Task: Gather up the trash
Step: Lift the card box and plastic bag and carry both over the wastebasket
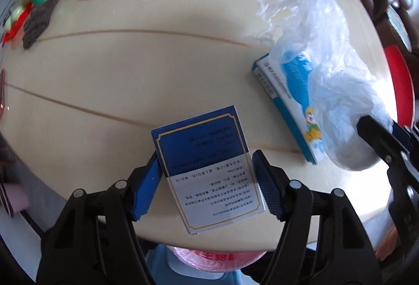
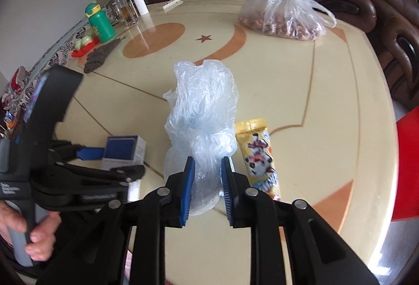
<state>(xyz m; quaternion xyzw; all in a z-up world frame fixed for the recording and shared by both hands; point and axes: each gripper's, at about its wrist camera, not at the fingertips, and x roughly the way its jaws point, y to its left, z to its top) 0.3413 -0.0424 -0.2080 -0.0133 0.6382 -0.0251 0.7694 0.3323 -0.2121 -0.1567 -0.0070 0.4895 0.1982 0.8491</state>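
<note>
A blue and white box (image 1: 207, 167) lies near the cream table's front edge (image 1: 104, 75). My left gripper (image 1: 205, 162) straddles it from above, with a blue pad against each long side. The same box (image 2: 123, 148) shows in the right wrist view, beside the left tool held by a hand (image 2: 39, 237). My right gripper (image 2: 207, 162) is shut on a crumpled clear plastic bag (image 2: 201, 112), which stands up from the jaws. That bag (image 1: 322, 70) drapes over a light blue carton (image 1: 285, 107). A yellow snack wrapper (image 2: 259, 154) lies just right of the bag.
A tied bag of nuts (image 2: 282, 17) sits at the far side. A green bottle (image 2: 100, 20), a glass jar (image 2: 125, 4) and a grey cloth (image 2: 100, 55) stand at the far left. A pink-lined bin (image 1: 214, 256) is below the table edge. A brown sofa (image 2: 392, 23) wraps around behind.
</note>
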